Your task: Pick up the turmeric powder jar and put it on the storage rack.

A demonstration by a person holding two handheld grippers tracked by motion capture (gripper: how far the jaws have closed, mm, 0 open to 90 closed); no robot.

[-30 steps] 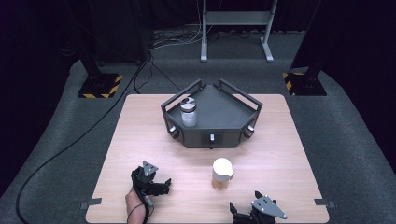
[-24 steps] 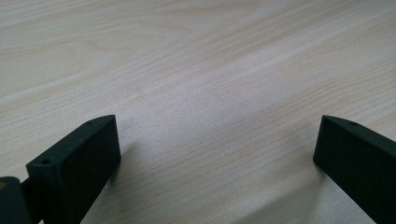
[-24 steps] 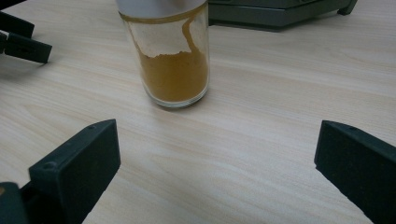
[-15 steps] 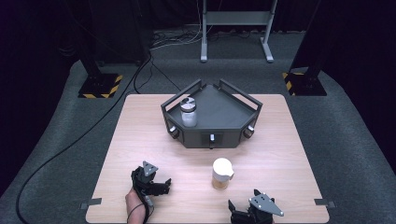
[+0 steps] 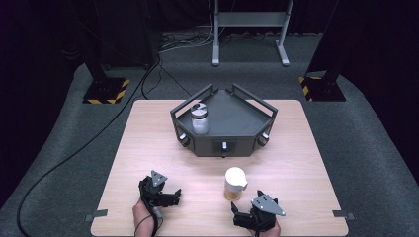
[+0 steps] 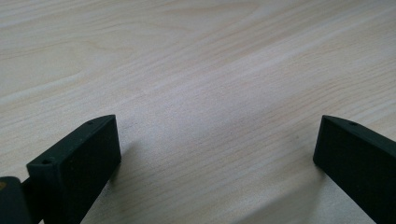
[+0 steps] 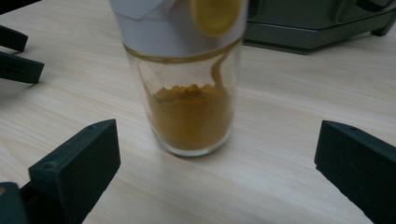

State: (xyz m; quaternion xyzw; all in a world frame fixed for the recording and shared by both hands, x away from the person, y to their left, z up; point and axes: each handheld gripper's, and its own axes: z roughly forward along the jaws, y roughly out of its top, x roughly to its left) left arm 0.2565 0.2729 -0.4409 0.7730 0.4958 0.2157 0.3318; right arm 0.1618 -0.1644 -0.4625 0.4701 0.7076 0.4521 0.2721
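1. Spread across the middle: a pale rectangular wooden table (image 5: 148, 148), grain plain in both gripper views.
2. Standing at the far centre: a dark grey angular metal rack with raised rails (image 5: 237, 118), knobs along its front face.
3. Held low at the near right edge: the right black two-jaw gripper (image 7: 217, 168), jaws wide apart, nothing clamped (grey plate on top, seen from above).
4. Resting at the near left: the left black two-jaw gripper (image 6: 217, 149), jaws just as wide, bare wood between them.
5. Upright near the right gripper, ahead of its jaws, untouched: a clear glass spice jar with white cap and orange powder (image 7: 189, 93).
6. Perched on the rack's left side: a small clear jar with dark lid (image 5: 199, 118).
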